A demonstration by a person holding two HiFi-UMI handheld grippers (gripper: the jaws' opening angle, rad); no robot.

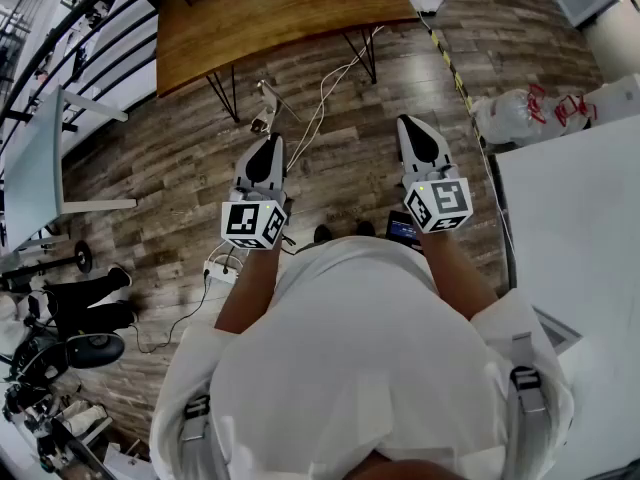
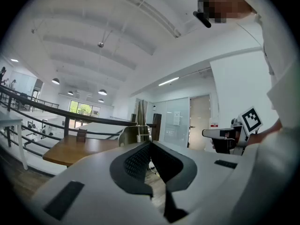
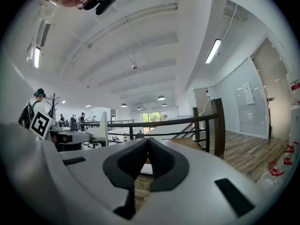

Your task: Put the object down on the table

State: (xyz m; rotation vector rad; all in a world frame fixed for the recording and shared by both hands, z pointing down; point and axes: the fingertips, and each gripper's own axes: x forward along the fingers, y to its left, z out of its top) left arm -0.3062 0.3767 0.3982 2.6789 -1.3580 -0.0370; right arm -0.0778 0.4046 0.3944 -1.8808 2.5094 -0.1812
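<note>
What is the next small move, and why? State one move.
Probably step toward the wooden table ahead. The left gripper and right gripper both have their jaws together with nothing between them, so there is no object to put down.

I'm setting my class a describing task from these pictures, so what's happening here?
A person stands on a wood floor, holding a gripper in each hand out in front. The left gripper and the right gripper both have their fingers closed together with nothing between them. A wooden table lies ahead and a white table to the person's right; both grippers hang over the floor.
</note>
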